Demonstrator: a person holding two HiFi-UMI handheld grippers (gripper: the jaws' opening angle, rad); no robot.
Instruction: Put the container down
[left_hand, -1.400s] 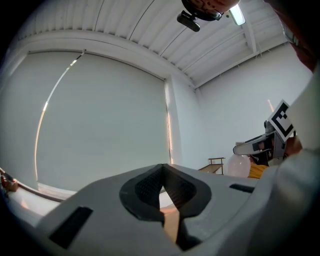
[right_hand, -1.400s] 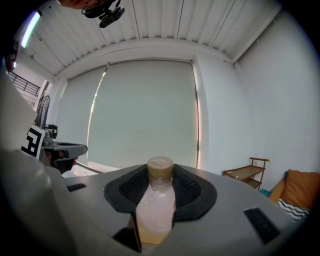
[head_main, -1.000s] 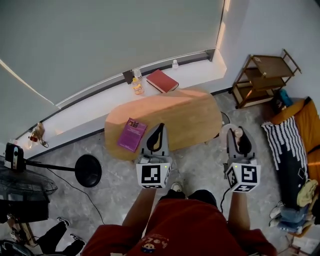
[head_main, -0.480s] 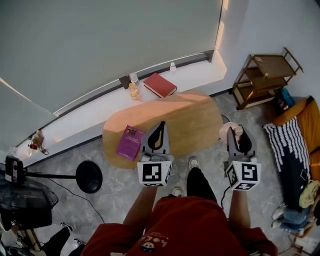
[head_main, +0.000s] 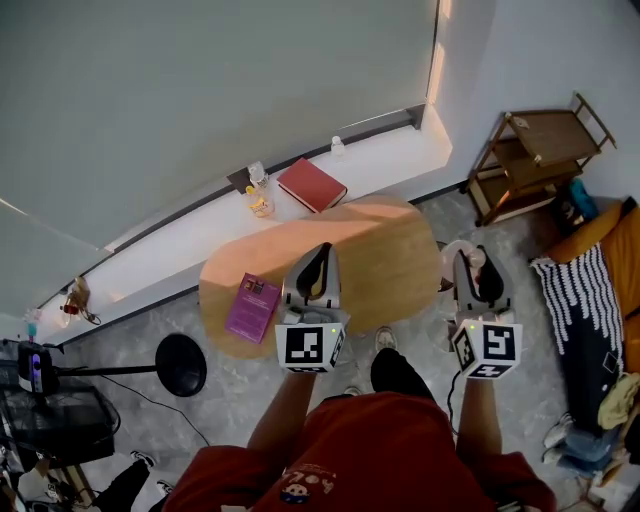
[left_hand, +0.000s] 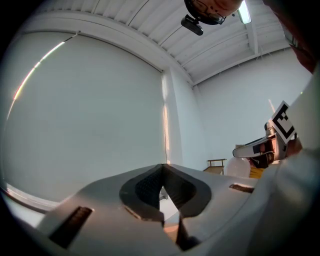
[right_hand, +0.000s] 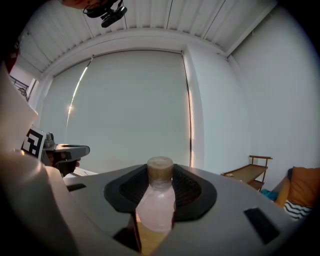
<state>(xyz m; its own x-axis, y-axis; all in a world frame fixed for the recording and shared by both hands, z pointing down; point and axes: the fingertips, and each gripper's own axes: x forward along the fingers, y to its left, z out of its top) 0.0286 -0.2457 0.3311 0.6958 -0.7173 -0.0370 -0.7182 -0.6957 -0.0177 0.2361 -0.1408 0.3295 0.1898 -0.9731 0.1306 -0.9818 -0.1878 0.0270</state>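
Grey marbled floor (head_main: 225, 395) runs up to an oval wooden desk (head_main: 380, 250) under a long window ledge (head_main: 390, 150) and a drawn blind. A purple book (head_main: 252, 307) lies on the desk's left part, and a red book (head_main: 312, 185) on the ledge behind it. A wooden shelf (head_main: 535, 150) stands off to the right.

Over the last second the desk has slid nearer in the head view, and a leg now swings out ahead of the red shirt. The person has been walking up to the desk with both claws carried along (neither has changed its hold). By my reading this is the approach, and the set-down itself has not begun.

Both forearms reach straight ahead, side by side, with the claws roughly level and their marker cubes turned up toward the head camera. The left claw (head_main: 318, 252) hangs over the desk's near edge with its tips pressed together on nothing.

The right claw (head_main: 478, 264) is clamped on the container (right_hand: 159, 197), a small clear bottle with a tan cap and amber liquid in its lower part. It is upright between the pads. In the head view it sits just off the desk's right end, over floor and not yet above the wood. It would need carrying leftward over the top before lowering.
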